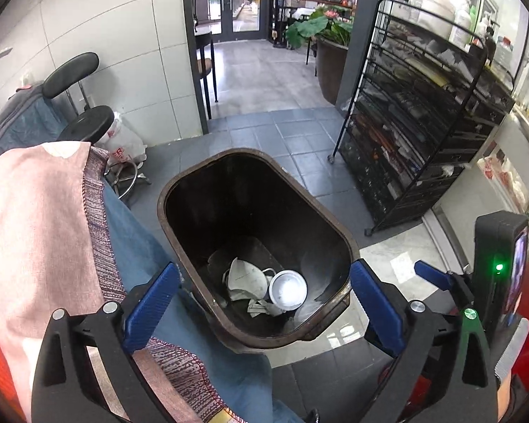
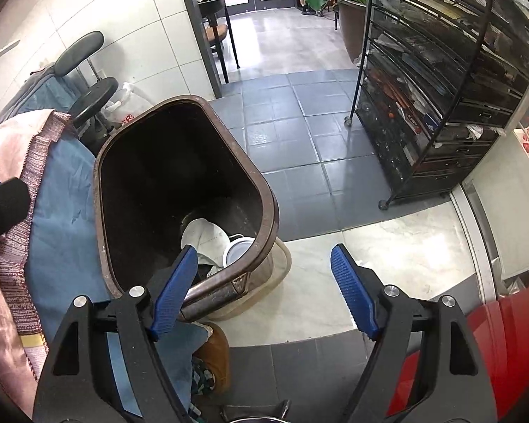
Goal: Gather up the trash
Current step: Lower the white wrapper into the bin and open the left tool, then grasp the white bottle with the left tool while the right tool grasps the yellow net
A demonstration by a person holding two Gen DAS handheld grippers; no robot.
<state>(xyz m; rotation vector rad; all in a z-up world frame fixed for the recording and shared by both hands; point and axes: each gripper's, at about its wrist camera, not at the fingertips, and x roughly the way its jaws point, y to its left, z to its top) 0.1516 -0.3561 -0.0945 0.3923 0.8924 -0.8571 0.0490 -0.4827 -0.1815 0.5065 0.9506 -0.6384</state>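
A dark brown trash bin (image 1: 338, 225) stands on the floor below me; it also shows in the right wrist view (image 2: 268, 208). At its bottom lie a white face mask (image 1: 245, 276), a round white lid (image 1: 287, 290) and crumpled paper (image 1: 264, 308); the mask (image 2: 204, 236) and lid (image 2: 238, 250) show in the right wrist view too. My left gripper (image 1: 264, 303) is open and empty above the bin's mouth. My right gripper (image 2: 264, 282) is open and empty over the bin's near right rim; part of it (image 1: 437, 278) shows at the right of the left wrist view.
The person's pink top (image 1: 35, 229) and blue jeans (image 1: 137, 232) are to the left of the bin. A black stool (image 1: 84, 123) and a white plastic bag (image 1: 123, 141) stand by the wall. A black wire rack on wheels (image 1: 423, 112) stands to the right. Grey floor tiles (image 1: 275, 130) lead to a doorway.
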